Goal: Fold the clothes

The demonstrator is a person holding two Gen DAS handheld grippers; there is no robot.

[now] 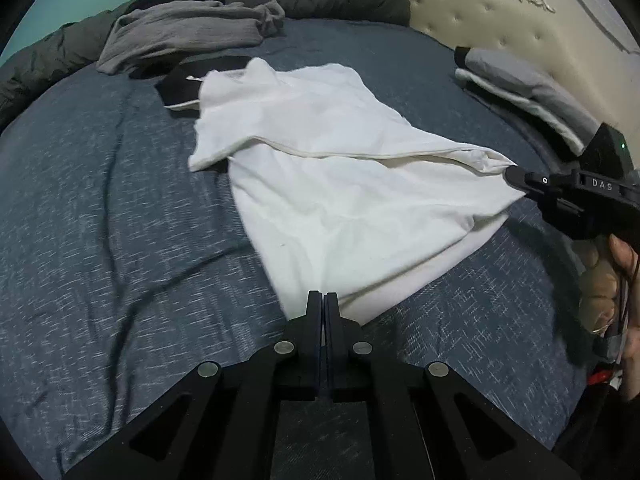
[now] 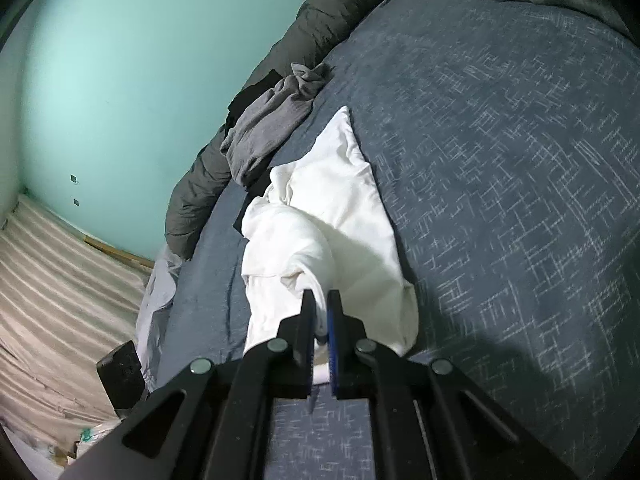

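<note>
Both claws pinch white garment edges on bed.

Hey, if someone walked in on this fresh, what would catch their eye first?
The white shirt spread mid-bed on the blue-grey bedspread, its corner pinched in the right claw. The left claw is shut at the near hem. A crumpled grey garment lies behind, folded clothes by the headboard.

Dim, soft indoor light, perhaps from overhead; fisheye bending and dark corners, slight blur.
</note>
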